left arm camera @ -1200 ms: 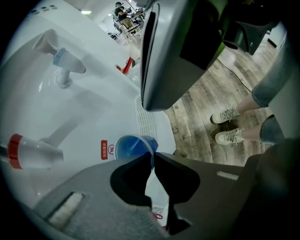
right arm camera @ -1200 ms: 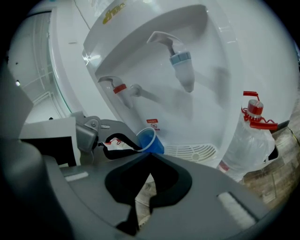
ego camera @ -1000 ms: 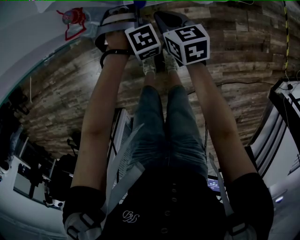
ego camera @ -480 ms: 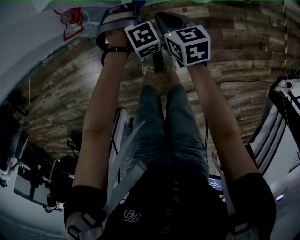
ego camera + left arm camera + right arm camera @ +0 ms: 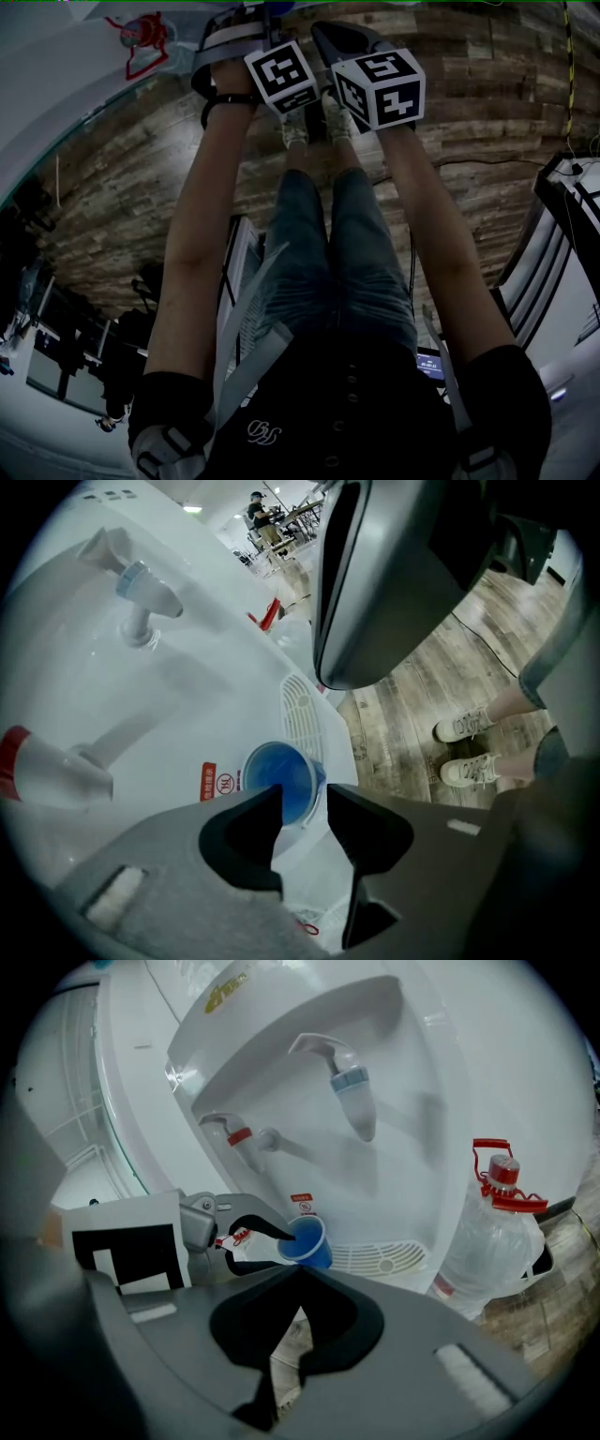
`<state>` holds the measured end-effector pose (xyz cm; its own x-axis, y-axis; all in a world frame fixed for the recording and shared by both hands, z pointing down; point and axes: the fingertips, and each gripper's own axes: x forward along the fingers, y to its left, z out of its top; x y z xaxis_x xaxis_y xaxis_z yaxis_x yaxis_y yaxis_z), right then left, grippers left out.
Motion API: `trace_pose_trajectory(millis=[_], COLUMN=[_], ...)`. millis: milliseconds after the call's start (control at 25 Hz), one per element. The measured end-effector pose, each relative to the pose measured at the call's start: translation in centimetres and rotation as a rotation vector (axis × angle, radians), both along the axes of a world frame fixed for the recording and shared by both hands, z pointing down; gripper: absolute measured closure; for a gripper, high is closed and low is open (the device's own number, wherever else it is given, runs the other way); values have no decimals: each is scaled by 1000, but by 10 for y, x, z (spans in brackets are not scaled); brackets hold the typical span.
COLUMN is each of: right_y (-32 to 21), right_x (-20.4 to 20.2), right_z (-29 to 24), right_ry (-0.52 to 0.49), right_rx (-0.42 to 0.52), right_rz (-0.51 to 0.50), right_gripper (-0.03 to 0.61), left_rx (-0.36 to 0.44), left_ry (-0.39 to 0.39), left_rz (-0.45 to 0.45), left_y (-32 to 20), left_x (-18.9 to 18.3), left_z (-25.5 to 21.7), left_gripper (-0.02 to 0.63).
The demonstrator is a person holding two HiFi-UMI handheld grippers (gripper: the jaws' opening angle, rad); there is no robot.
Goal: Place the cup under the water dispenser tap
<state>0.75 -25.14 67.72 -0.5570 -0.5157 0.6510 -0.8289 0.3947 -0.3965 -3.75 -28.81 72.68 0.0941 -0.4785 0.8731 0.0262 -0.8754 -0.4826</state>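
A blue cup point(image 5: 279, 782) stands upright on the white drip grille point(image 5: 302, 714) at the foot of the water dispenser point(image 5: 309, 1063). Above it are a red tap point(image 5: 234, 1135) and a blue tap point(image 5: 352, 1087); which one the cup stands under I cannot tell. My left gripper point(image 5: 302, 801) points down at the cup, its jaws opening, and the cup shows just beyond the gap between the tips with the pads off it. In the right gripper view the left gripper point(image 5: 267, 1241) sits at the cup's left rim. My right gripper point(image 5: 298, 1274) is shut on nothing, short of the cup.
A large clear water bottle point(image 5: 492, 1232) with a red cap stands on the floor right of the dispenser. The person's shoes point(image 5: 469, 752) are on the wooden floor point(image 5: 487, 122) close behind. Dark furniture point(image 5: 567, 225) stands at the right.
The left gripper's marker cube has tilted slightly in the head view. Both arms stay where they were.
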Motion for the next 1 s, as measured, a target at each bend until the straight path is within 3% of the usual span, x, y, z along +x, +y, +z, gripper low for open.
trace_pose_trajectory(millis=[360,720,1000], right_y=[-6,-7,-4], right_x=[2,-4,-6], right_z=[-21,-48,-79], right_ry=[14,30,45], right_rx=[45,79,123], right_rz=[9,-17,-45], right_gripper=[578,578,578], left_rx=[67,35,52], left_ry=[110,288,392], left_rz=[-58,-181,-266], left_y=[1,19,16], left_x=[0,2,-4], left_z=[-31,-65,-113], left_gripper=[454,454,454])
